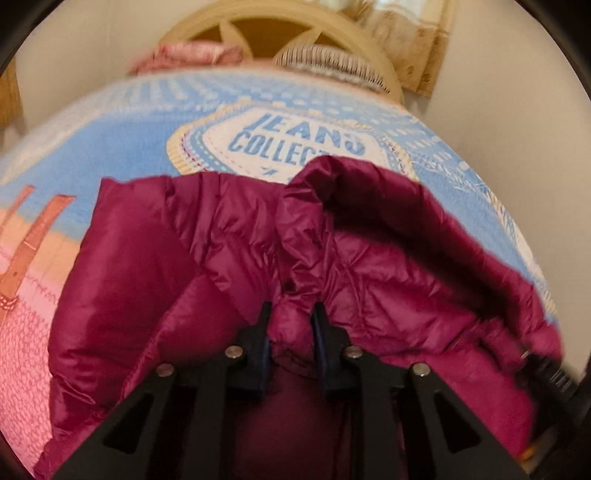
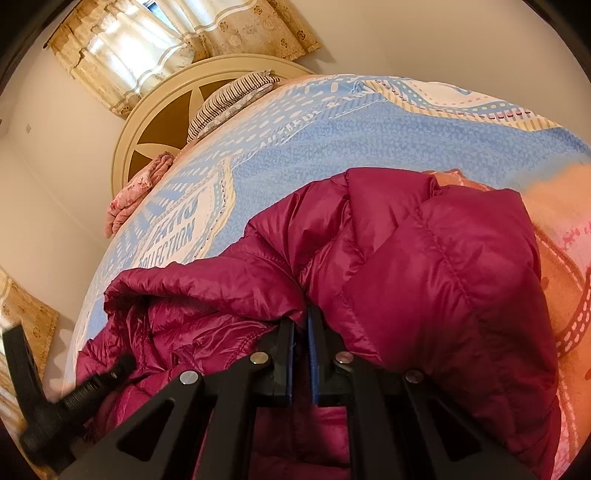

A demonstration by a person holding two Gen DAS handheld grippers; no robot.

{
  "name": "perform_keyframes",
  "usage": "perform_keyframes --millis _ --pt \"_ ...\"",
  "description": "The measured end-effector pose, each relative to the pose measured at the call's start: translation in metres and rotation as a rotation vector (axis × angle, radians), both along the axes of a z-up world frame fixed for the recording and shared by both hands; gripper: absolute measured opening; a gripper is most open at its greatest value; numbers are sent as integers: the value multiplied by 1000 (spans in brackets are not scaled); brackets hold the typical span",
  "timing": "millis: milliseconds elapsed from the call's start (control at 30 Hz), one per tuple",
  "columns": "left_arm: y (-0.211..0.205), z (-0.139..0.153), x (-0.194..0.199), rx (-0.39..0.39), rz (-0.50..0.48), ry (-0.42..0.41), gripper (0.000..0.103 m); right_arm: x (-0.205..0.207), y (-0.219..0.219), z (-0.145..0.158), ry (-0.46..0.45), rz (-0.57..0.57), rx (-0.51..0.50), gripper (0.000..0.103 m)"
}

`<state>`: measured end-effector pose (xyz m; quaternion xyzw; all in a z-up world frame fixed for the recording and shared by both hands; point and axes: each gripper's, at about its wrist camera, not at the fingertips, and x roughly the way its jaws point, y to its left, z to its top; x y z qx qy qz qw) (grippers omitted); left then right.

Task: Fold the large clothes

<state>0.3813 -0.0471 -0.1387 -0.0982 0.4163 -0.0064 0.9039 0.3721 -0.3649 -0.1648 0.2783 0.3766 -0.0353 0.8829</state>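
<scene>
1. This is a bedroom in a home: a bed (image 2: 369, 125) fills most of both views, covered with a blue, white and pink printed bedspread (image 1: 147, 147).
2. A cream, arched wooden headboard (image 2: 147, 122) stands against a plain pale wall.
3. A striped pillow (image 2: 229, 99) and a folded pink floral quilt (image 2: 136, 192) lie by the headboard.
4. Patterned beige curtains (image 2: 240, 33) hang over a bright window.

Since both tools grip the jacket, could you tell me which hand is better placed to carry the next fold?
Probably the left tool: it pinches a raised bunch of the magenta jacket, while the right tool clamps an edge, anchoring it.
</scene>
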Motion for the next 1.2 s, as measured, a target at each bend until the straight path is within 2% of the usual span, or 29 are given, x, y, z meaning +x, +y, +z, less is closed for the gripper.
perform_keyframes --millis 33,67,167,200,267,333,433,533,600,667,700,767,867,933,967,1000,1033,1100,1167,1200 --pt "4 0 -1 -23 8 -6 24 -3 -1 3 -9 -9 6 7" --pt "12 -1 0 -77 19 -6 24 -10 -3 10 -33 -36 15 7" --pt "28 -5 -1 -185 32 -18 23 -41 -19 47 -173 -219 -18 7" --pt "28 -5 0 -195 33 -22 23 -48 -21 62 -208 -268 -56 7" --pt "27 -5 -2 -196 34 -28 23 -42 -16 82 -222 -266 -110 7" --pt "25 -4 -1 -189 33 -28 23 -9 1 95 -177 -155 -126 7" --pt "26 -4 -5 -185 29 -27 23 47 30 90 -86 -13 -96 7" --pt "28 -3 -4 -196 8 -19 23 91 61 64 61 134 -78 7" --pt "29 1 -8 -179 -22 -7 24 100 76 39 183 204 -116 7" --pt "30 13 -11 -147 -49 -6 27 96 82 20 239 244 -141 7" --pt "32 22 -15 -144 -52 -18 30 91 82 11 233 268 -147 7" --pt "38 47 -25 -140 -48 -74 37 79 79 7 144 303 -165 7" --pt "35 91 -23 -79 -39 -167 61 69 78 3 91 308 -190 7" --pt "24 112 -7 -34 -63 -219 80 66 84 4 67 307 -237 7" --pt "17 118 8 -17 -86 -238 82 66 86 4 63 307 -250 7" --pt "12 117 24 -2 -97 -235 83 65 87 4 60 306 -258 7" --pt "4 110 47 25 -92 -197 83 66 86 5 58 306 -257 7" --pt "-3 86 81 41 -92 -84 81 67 84 6 50 304 -245 7" --pt "-4 55 96 37 -89 26 71 66 84 5 45 303 -235 7" --pt "-3 40 97 44 -87 75 61 66 83 4 44 303 -228 7"
